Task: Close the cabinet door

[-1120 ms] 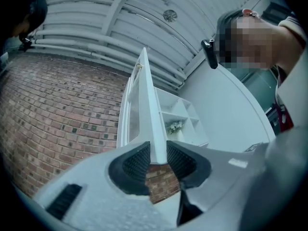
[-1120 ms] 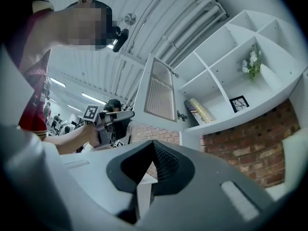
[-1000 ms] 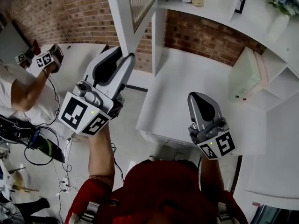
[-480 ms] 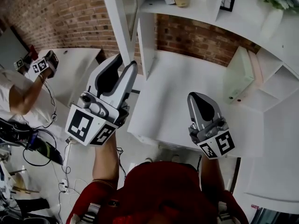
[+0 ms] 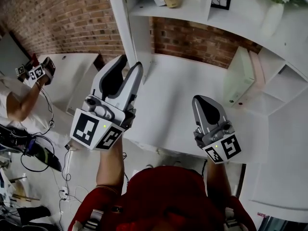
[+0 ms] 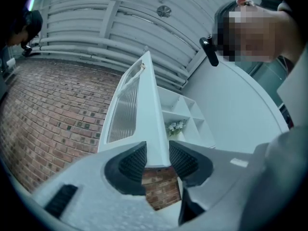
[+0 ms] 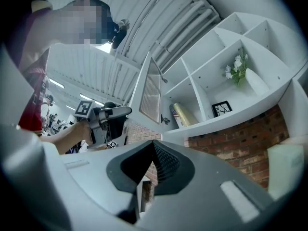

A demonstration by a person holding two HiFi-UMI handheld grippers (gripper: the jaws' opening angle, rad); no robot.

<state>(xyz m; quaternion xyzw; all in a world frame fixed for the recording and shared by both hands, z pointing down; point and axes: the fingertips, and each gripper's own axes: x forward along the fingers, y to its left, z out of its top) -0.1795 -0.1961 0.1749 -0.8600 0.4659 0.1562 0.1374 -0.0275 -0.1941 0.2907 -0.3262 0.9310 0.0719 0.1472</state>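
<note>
Left gripper (image 5: 131, 63): jaws apart, have just been opening. The lower edge of the white-framed cabinet door with a ribbed glass panel (image 6: 151, 109) sits between the pads, no squeeze seen. In the head view the door is at 12 o'clock from this gripper, swung out, not shut. The white open-shelf cabinet (image 7: 211, 93) is at 1 o'clock of the door.

Right gripper (image 5: 202, 99): at 4 o'clock of the left one, jaws together, nothing in them, over the white countertop (image 5: 183, 85).

Shelf holds a gold wrapped package (image 7: 183, 113), a black-framed picture (image 7: 222, 108) and a white vase with flowers (image 7: 250, 80). Red brick wall (image 6: 48, 109) behind. At 9 o'clock in the head view, another person's hand with a marker-cube gripper (image 5: 37, 72).
</note>
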